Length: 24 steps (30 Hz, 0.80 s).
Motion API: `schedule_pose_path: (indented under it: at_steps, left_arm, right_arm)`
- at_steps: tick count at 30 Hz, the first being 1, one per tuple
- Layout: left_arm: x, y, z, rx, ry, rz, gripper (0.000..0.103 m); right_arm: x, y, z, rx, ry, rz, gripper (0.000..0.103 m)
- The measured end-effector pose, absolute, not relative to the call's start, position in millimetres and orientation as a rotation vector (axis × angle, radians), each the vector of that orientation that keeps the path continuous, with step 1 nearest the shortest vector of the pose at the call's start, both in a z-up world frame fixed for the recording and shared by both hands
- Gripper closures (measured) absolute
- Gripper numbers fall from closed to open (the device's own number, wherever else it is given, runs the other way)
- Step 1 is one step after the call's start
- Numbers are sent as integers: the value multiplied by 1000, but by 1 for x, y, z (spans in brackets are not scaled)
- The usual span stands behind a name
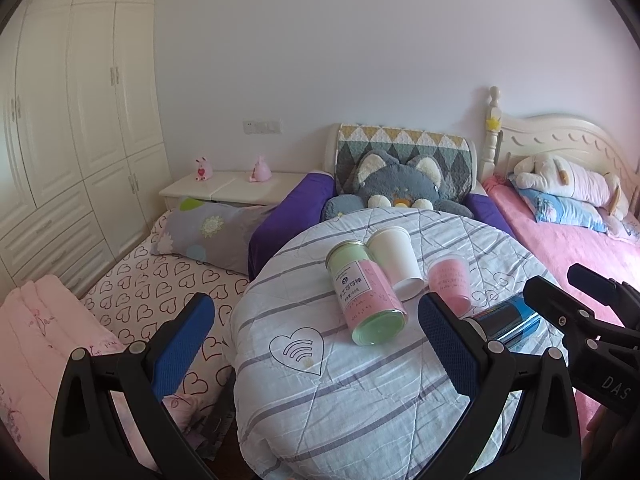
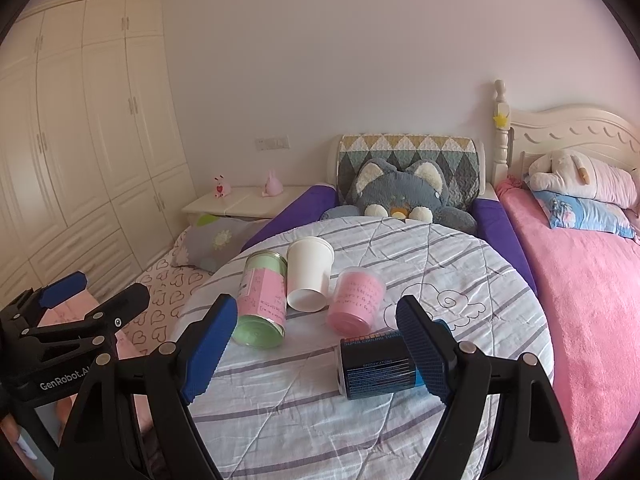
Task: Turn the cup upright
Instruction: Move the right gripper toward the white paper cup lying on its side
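Observation:
A white paper cup lies on its side on the round striped table, between a green and pink can and a pink lidded tub, both also on their sides. A dark blue can lies nearer. My left gripper is open and empty above the table's near left. My right gripper is open and empty, its right finger beside the blue can.
A grey cat plush sits behind the table against a quilted headboard. A pink bed lies to the right, a heart-print bed to the left, with a white wardrobe beyond.

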<state>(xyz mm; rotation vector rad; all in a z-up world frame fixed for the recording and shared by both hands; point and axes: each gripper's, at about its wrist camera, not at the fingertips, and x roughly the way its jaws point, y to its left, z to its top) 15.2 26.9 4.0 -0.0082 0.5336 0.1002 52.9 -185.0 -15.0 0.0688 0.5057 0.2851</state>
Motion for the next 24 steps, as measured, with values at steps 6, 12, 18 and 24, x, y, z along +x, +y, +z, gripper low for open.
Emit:
schedule_pose_path:
  at_steps: [6, 12, 18, 24]
  left_arm:
    - [16, 26, 2, -9, 541, 101, 0]
    - [20, 25, -1, -12, 550, 100, 0]
    - [27, 24, -5, -15, 566, 81, 0]
    - [40, 17, -10, -12, 590, 44, 0]
  right_arm:
    - [53, -185, -16, 69, 508, 287, 20]
    - [55, -183, -18, 65, 518, 289, 20]
    - [57, -182, -20, 66, 522, 284, 20]
    - [65, -189, -23, 74, 532, 259, 20]
